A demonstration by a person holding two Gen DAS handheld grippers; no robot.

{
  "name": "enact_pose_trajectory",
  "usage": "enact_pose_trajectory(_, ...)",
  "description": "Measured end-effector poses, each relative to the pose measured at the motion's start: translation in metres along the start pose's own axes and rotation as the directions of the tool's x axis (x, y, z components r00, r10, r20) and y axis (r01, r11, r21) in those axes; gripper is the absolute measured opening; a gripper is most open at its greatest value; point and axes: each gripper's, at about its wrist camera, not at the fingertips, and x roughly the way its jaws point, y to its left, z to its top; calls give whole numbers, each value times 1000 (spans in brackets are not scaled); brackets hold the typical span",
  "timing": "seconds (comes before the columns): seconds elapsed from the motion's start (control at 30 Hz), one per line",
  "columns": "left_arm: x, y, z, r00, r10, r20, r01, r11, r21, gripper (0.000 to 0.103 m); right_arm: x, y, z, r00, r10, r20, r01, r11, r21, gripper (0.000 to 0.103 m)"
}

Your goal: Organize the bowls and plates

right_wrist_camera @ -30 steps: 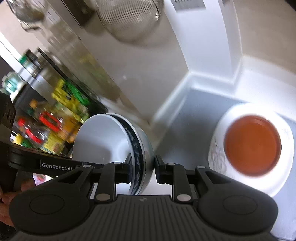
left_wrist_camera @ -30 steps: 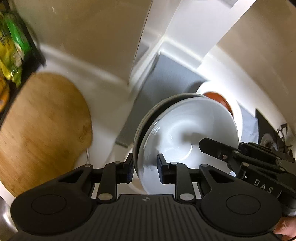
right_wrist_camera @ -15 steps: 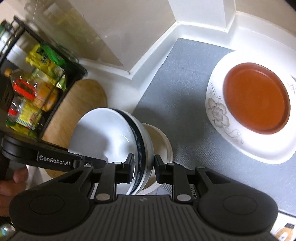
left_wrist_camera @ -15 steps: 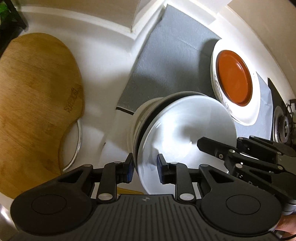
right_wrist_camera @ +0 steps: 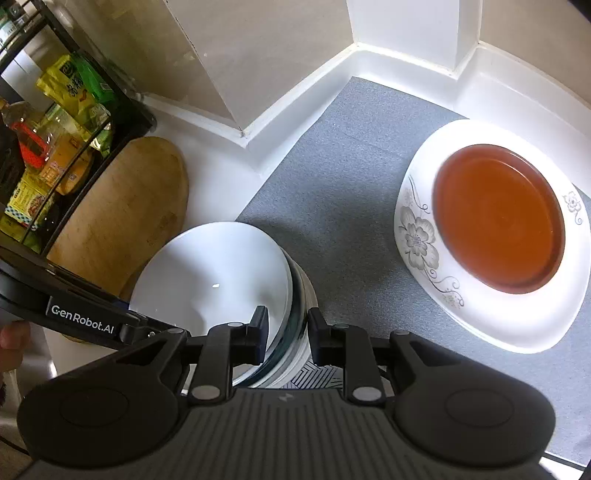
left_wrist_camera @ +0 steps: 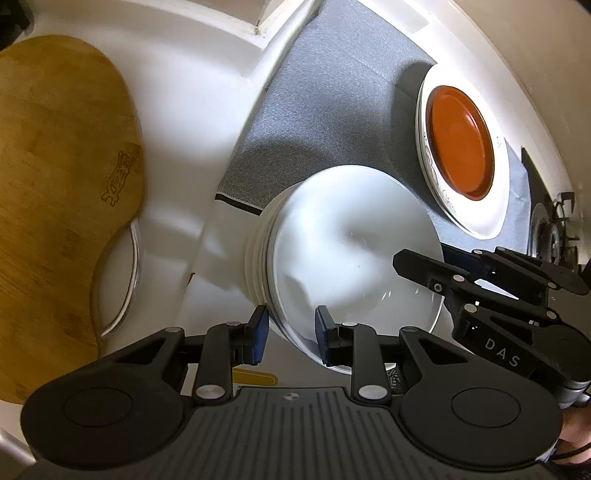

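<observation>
A white bowl (left_wrist_camera: 354, 254) sits nested on a stack of bowls (left_wrist_camera: 258, 258) at the mat's near edge; it shows in the right wrist view (right_wrist_camera: 210, 273) on that stack (right_wrist_camera: 301, 306). My left gripper (left_wrist_camera: 290, 332) straddles its near rim with the pads slightly parted. My right gripper (right_wrist_camera: 285, 330) straddles the opposite rim, its jaws also a little apart. The right gripper shows in the left wrist view (left_wrist_camera: 436, 275). An orange plate (right_wrist_camera: 498, 218) lies in a white flowered dish (right_wrist_camera: 417, 236) on the grey mat (right_wrist_camera: 332, 184).
A wooden cutting board (left_wrist_camera: 55, 184) lies on the white counter at left. A black rack of food packets (right_wrist_camera: 48, 129) stands beyond it. White walls and a corner column (right_wrist_camera: 406, 33) bound the back. A stove burner (left_wrist_camera: 554, 229) is at far right.
Both grippers lowered the white bowl from mid-air onto the stack of bowls. Both sets of jaws have widened from clamping the rim.
</observation>
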Motion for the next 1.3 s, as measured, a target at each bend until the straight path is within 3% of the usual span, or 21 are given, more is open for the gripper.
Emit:
enact_pose_trajectory(0.13,-5,5,0,999,-43,15,42,999,9,30,-6,-4,-5,1000,21,16,-21,999,24,27)
enact_pose_trajectory(0.4,-13,1,-2,997,-30,67,25,997,69,29,-20,-17,-21,993,112,21,-114,990,83,30)
enact_pose_trajectory(0.73,-4,1,-8,996,-16,88,9,996,87,38,-9,-4,-32,997,49,55,-46,997,-66,26)
enact_pose_trajectory(0.83,-2,0,-5,996,-13,88,5,997,83,39,-7,-12,-29,996,79,51,-80,997,16,27)
enact_pose_trajectory(0.93,2,5,0,997,-17,71,11,997,75,45,-4,-26,-27,992,107,63,-114,987,112,36)
enact_pose_trajectory(1.03,10,11,7,998,-15,59,12,998,59,51,5,-38,-26,992,112,49,-119,979,168,53)
enact_pose_trajectory(1.1,21,17,12,998,-38,45,36,998,48,65,17,-49,-28,987,157,36,-161,965,206,59)
enact_pose_trajectory(1.17,31,23,16,996,-83,20,83,996,11,72,33,-64,-33,976,214,27,-212,930,300,60)
enact_pose_trajectory(1.3,42,25,18,990,-142,3,142,990,1,75,58,-89,-47,936,341,84,-338,809,481,62)
